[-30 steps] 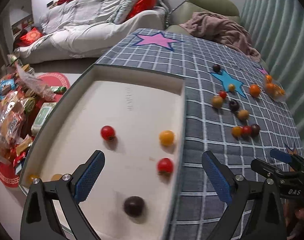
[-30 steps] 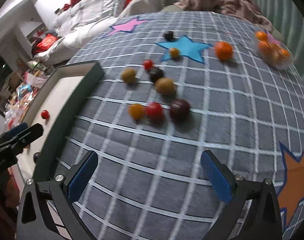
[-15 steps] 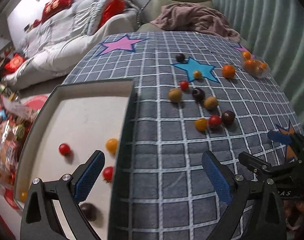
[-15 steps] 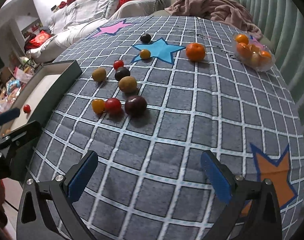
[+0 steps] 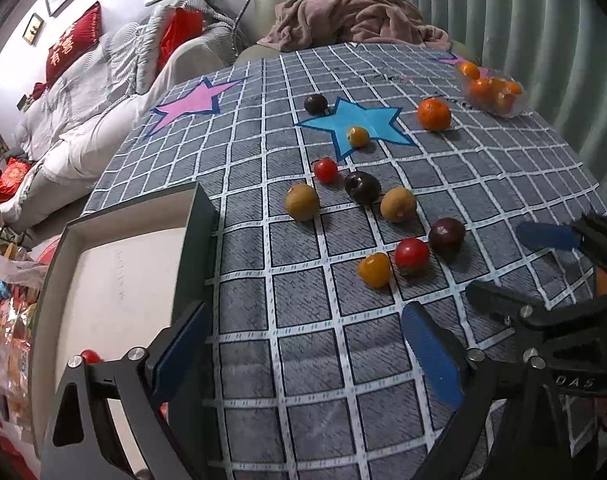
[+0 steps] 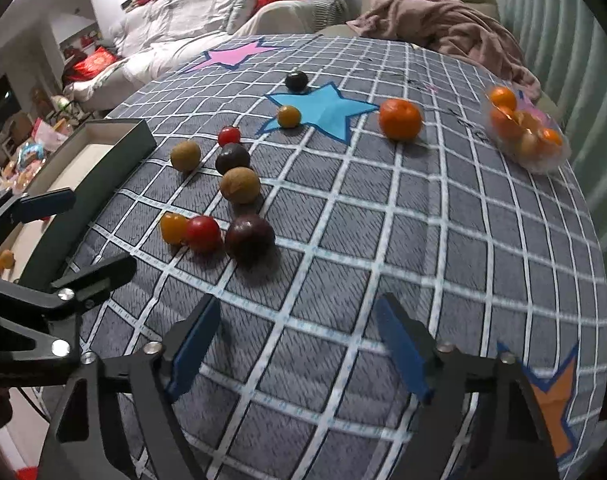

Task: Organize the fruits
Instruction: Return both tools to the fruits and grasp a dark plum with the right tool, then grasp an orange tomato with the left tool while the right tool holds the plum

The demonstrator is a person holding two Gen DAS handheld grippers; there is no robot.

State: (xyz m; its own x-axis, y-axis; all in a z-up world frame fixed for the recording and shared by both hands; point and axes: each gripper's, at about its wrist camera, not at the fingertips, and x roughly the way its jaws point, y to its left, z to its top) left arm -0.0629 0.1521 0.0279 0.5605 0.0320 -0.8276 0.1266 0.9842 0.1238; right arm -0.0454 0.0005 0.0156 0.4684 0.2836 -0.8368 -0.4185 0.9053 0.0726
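Several small fruits lie loose on the grey checked tablecloth (image 5: 303,360). Nearest are a yellow tomato (image 5: 374,269), a red tomato (image 5: 411,256) and a dark plum (image 5: 446,234), touching in a row; they also show in the right wrist view as the yellow tomato (image 6: 172,228), red tomato (image 6: 202,233) and plum (image 6: 249,237). My left gripper (image 5: 307,352) is open and empty above the cloth, beside the tray (image 5: 191,240). My right gripper (image 6: 295,352) is open and empty, just short of the plum.
Farther back lie two brown fruits (image 6: 239,185), another plum (image 6: 232,157), a mandarin (image 6: 400,119) and a clear tub of oranges (image 6: 523,136). The tray holds a red tomato (image 5: 89,356) at the left. A sofa with a blanket stands behind the table.
My left gripper has swung right, from over the tray to over the cloth. My right gripper has moved closer to the row of three fruits.
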